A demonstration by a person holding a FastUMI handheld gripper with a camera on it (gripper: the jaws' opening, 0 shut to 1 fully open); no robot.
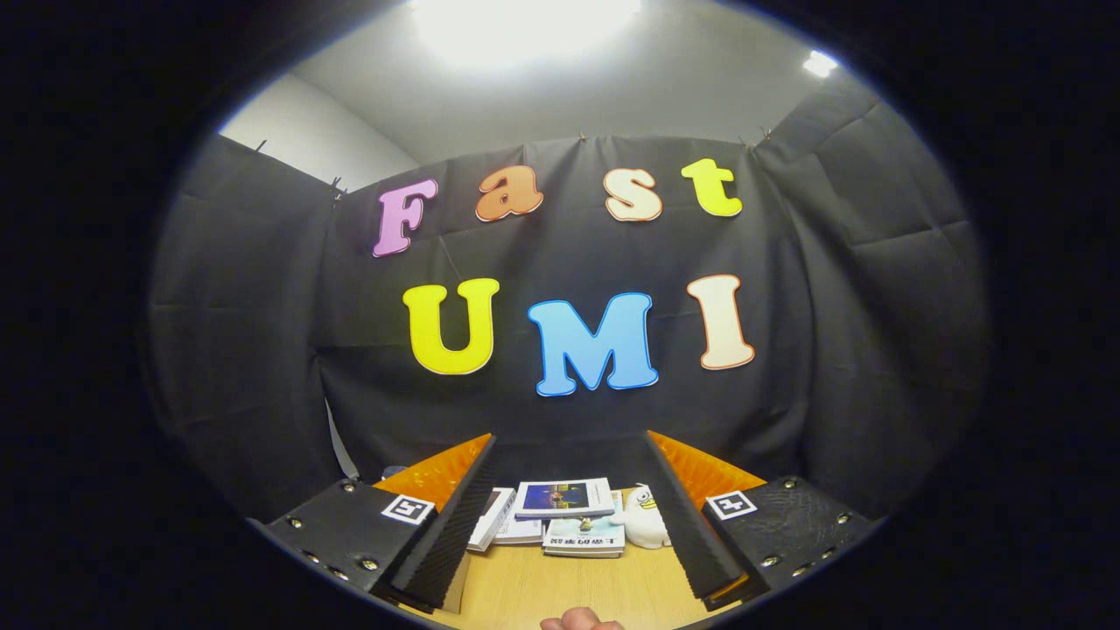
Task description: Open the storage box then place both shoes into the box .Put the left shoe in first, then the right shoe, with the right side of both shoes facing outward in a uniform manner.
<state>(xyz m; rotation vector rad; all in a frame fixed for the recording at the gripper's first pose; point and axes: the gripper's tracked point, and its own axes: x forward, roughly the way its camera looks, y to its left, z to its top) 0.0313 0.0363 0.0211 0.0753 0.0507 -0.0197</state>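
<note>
1. Storage box and shoes: none in my gripper view here, so I cannot say where they sit or whether the box lid is up or down. My gripper (569, 516) points high, at the booth's cloth wall, with a wooden tabletop (560, 591) below.
2. Gripper state: my fingers stand spread wide apart, nothing between them, grasping nothing.
3. Just beyond the fingers, on the tabletop: a small pile of books, the top book (564, 497) lying flat, a second book (584, 536) under it, a third (492, 518) to its left. A white duck toy (646, 518) sits touching the pile's right side.
4. A fingertip (579, 620) of my own shows at the near table edge.
5. Count: three books that I can separate, one toy, one gripper.
6. Risks, as I judge them: moving with the box unseen, I could sweep the pile or knock the toy; mixing up left and right shoe would spoil the order and facing.
</note>
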